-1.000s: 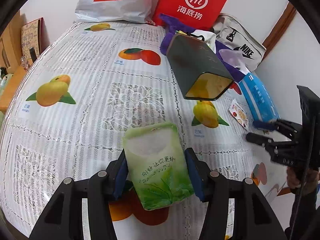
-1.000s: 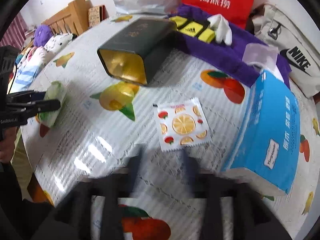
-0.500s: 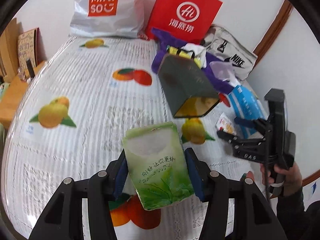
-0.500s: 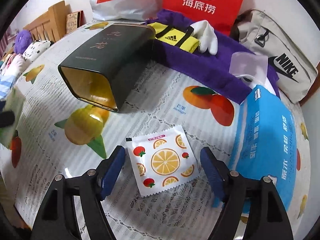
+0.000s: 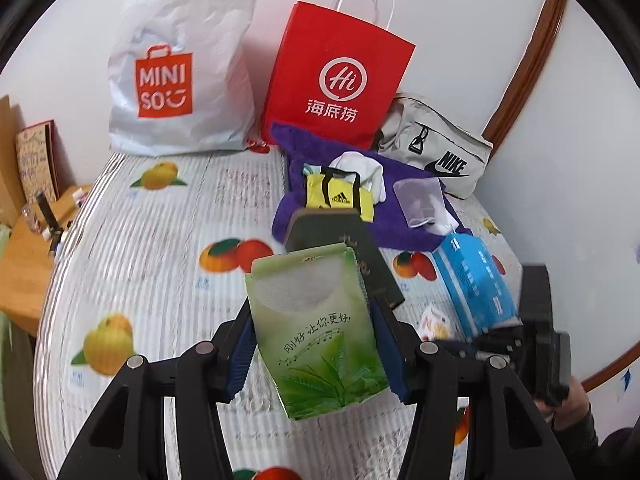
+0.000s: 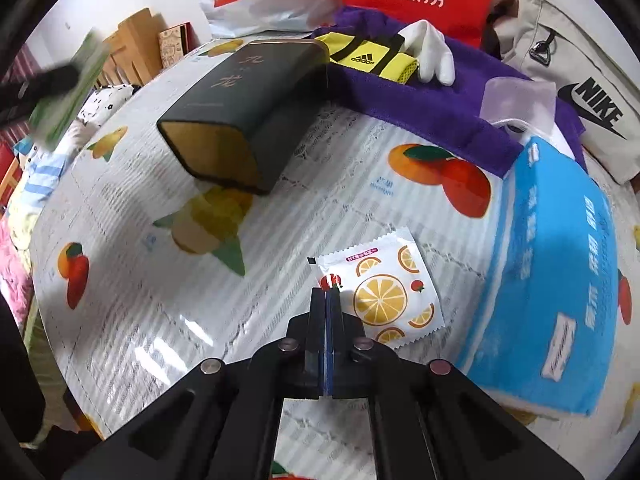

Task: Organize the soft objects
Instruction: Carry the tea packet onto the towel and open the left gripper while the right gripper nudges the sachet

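Left hand-held gripper (image 5: 316, 354) clamps green soft tissue pack (image 5: 316, 328) mid-frame | right hand-held gripper (image 6: 326, 300) fully closed beside fruit-print foil sachet (image 6: 384, 294), gripping nothing visible | risk: sachet left on surface (image 6: 160, 300).

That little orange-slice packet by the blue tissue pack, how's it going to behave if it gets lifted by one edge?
The wipe packet lies flat and thin, so it is probably light and would likely droop. Its glossy film looks slippery. The shut right gripper sits at its corner.

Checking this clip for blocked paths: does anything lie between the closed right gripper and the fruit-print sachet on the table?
Nothing visible does. The right gripper, jaws shut, sits at the fruit-print sachet's left edge on bare tablecloth. The blue tissue pack lies beyond it, the dark tin farther back.
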Tool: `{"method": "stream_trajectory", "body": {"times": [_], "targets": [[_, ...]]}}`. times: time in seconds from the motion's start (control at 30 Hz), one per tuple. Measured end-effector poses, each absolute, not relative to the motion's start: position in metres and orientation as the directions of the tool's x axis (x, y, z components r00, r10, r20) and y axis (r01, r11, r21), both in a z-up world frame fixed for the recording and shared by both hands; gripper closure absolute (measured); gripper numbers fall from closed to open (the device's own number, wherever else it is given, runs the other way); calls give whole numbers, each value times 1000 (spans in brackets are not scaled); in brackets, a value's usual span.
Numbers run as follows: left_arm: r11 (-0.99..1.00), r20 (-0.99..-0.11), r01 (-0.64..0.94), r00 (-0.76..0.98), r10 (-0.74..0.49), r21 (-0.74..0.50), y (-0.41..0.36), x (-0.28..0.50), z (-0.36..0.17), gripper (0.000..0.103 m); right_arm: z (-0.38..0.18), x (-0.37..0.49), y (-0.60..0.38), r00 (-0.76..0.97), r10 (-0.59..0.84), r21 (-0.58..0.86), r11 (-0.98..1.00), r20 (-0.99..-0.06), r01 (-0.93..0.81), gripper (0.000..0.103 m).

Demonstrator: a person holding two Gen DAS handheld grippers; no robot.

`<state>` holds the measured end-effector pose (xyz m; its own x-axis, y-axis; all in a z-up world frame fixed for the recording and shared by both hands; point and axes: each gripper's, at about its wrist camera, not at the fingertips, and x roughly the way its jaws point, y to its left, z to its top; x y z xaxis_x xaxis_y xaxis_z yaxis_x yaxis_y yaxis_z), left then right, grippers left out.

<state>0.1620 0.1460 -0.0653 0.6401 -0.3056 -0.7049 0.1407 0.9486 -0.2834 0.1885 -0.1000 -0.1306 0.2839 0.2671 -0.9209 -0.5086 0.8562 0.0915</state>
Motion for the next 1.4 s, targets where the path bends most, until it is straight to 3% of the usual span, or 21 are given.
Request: {"method": "stream_trajectory", "body": {"times": [0.5, 0.87, 1.4], "targets": [[945, -709, 178, 626, -323, -274, 109, 222, -58, 51, -77, 147, -143, 349, 425, 265, 867, -835, -422, 103], [945, -716, 195, 617, -327, -264, 79, 279, -57, 51, -48, 136, -181, 405, 464, 336, 875, -788, -348, 103], [954, -756, 232, 586, -293, -190, 39, 332, -69, 51, -21, 156, -205, 462, 437, 310, 893, -772, -326, 103]]}}
